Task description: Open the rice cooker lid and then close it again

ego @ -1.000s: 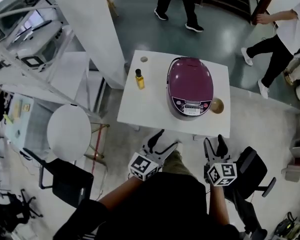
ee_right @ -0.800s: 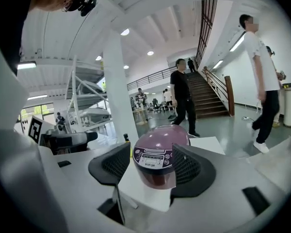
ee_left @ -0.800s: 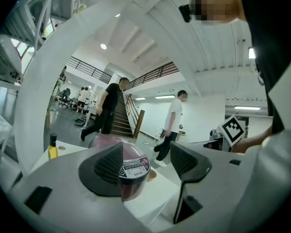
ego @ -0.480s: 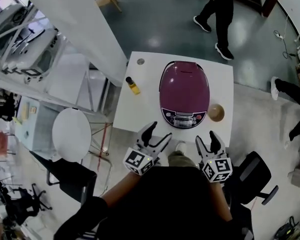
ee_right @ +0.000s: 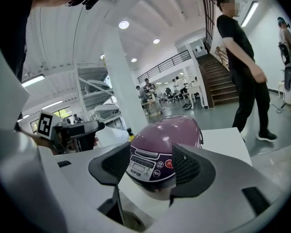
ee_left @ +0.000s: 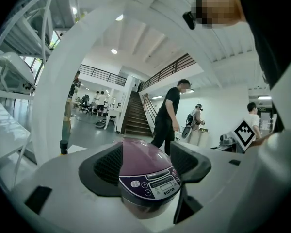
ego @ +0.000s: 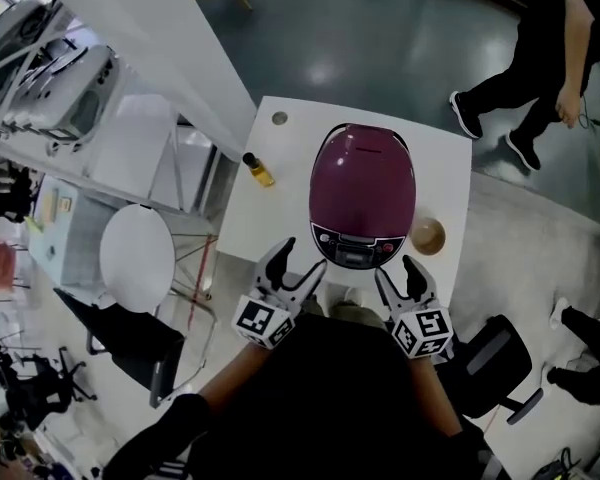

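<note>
Two grippers are held side by side at the near edge of the white table (ego: 265, 213), both pointing at the purple rice cooker (ego: 363, 183). The cooker stands toward the middle of the table, slightly right, with its control panel (ego: 351, 252) facing the person. Its lid (ego: 364, 163) is down.

The left gripper (ego: 295, 266) is just off the cooker's front left. Its own view shows the jaws released and spread wide, with nothing gripped; the cooker's front shows in the gap beyond them, not touching either jaw. The right gripper (ego: 399, 277) is just off the front right. Its jaws are likewise spread apart and empty, and the cooker's panel shows between them at a short remove.

A small bottle (ego: 258, 170) with yellow liquid and a dark cap stands upright left of the cooker, apart from it. A round wooden bowl (ego: 427, 236) sits just beside the cooker's right front. A small round disc (ego: 280, 118) lies near the far left corner of the table. Beyond the table, a person in black (ego: 540, 58) is on the dark floor.
</note>
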`<state>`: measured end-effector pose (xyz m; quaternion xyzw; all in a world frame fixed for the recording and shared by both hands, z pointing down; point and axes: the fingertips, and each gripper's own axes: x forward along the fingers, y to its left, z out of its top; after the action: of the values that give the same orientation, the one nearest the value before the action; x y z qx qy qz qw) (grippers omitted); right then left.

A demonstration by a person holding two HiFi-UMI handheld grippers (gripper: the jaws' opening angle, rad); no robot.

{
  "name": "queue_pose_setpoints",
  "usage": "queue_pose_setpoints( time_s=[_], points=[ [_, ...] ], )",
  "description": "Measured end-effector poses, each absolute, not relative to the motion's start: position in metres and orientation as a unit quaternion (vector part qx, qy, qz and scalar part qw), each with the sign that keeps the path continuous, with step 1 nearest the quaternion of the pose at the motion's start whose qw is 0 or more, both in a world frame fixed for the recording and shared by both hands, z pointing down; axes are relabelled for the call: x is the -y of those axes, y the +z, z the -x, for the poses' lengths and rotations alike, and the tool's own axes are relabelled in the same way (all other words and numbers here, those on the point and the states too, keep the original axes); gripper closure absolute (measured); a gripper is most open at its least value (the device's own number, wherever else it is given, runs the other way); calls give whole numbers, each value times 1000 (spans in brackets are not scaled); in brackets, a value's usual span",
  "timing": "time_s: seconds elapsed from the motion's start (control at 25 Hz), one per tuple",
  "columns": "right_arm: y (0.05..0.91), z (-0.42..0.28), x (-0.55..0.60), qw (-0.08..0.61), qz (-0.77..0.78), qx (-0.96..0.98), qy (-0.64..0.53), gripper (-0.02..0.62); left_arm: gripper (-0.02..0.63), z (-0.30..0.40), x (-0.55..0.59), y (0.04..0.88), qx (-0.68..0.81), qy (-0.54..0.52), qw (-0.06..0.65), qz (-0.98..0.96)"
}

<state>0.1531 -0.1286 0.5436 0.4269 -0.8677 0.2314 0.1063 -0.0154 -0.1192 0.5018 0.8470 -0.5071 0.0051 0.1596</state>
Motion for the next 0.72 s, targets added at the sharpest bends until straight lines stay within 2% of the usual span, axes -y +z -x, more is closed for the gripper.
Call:
queue_pose_setpoints(
  time_s=[0.64,0.72],
  points=[
    [527,-106,169,115,-464,853,210,362,325,35,167,488,429,-9,151,-890],
    [527,-105,168,122,-473,848,204,383,325,41,173,489,428,-9,151,-891]
  ],
)
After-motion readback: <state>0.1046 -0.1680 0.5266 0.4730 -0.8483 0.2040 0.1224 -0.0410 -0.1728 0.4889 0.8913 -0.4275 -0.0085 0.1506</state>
